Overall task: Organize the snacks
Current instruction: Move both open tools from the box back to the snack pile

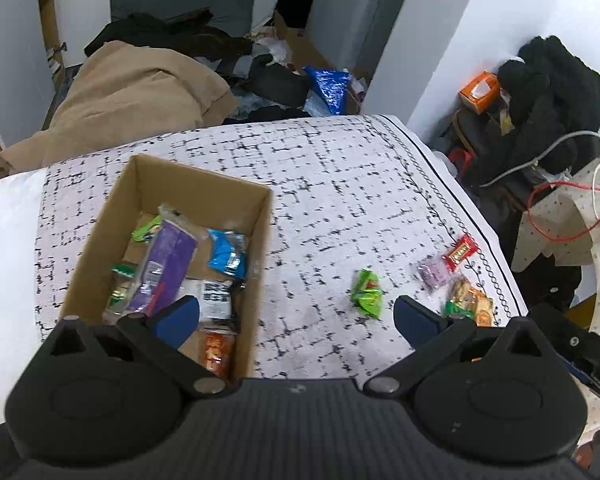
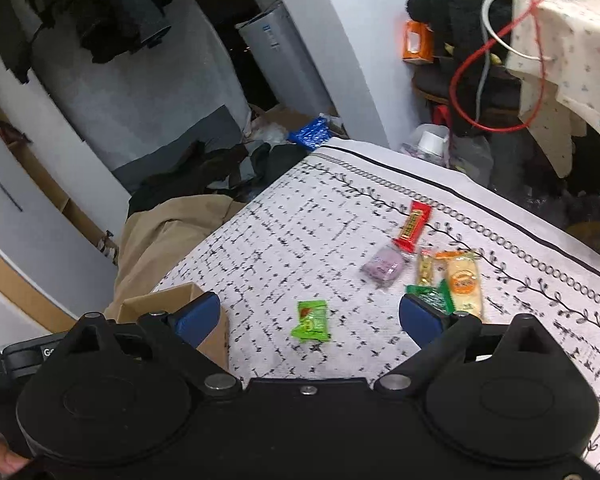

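Note:
A cardboard box (image 1: 260, 240) stands on the patterned table cover and holds several snacks, among them a purple pack (image 1: 166, 264) and a blue pack (image 1: 228, 254). Loose on the cover lie a green snack (image 1: 367, 293), a red bar (image 1: 460, 254), a purple sweet (image 1: 434, 272) and an orange-and-green pack (image 1: 470, 302). My left gripper (image 1: 296, 314) is open, with its left finger over the box. My right gripper (image 2: 310, 314) is open just above the green snack (image 2: 311, 321). Beyond it lie the red bar (image 2: 414, 226), purple sweet (image 2: 384, 267), a yellow pastry pack (image 2: 464, 282) and a dark green pack (image 2: 430, 296). A corner of the box (image 2: 160, 306) shows at left.
The table (image 1: 320, 168) ends at a bordered edge on the right. Behind it are a tan cloth (image 1: 140, 92), dark clothes and a blue foil bag (image 1: 330, 86). At right, a chair piled with black clothing (image 1: 548, 80), an orange box (image 1: 480, 90) and red and white cables (image 2: 496, 60).

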A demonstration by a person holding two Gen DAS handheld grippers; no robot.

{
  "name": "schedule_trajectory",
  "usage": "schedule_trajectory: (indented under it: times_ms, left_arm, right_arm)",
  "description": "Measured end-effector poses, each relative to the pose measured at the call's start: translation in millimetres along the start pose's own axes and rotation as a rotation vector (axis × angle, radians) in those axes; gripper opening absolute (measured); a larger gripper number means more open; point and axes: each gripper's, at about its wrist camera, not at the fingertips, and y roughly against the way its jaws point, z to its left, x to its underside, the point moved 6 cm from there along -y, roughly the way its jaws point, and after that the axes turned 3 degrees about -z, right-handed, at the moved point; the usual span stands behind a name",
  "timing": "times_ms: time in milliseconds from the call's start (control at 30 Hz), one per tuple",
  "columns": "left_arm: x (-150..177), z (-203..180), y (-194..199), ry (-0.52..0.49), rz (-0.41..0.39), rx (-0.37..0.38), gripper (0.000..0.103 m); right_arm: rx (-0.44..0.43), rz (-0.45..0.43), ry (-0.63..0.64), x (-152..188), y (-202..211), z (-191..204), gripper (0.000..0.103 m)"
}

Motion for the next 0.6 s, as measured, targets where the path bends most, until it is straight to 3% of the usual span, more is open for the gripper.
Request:
schedule_trajectory:
  times_ms: [600]
  left_arm:
    - [19, -64, -41, -0.032, 0.049, 0.013, 0.103]
  right_arm:
    - [0.047, 0.010, -0.131, -1, -4, -81, 0.098]
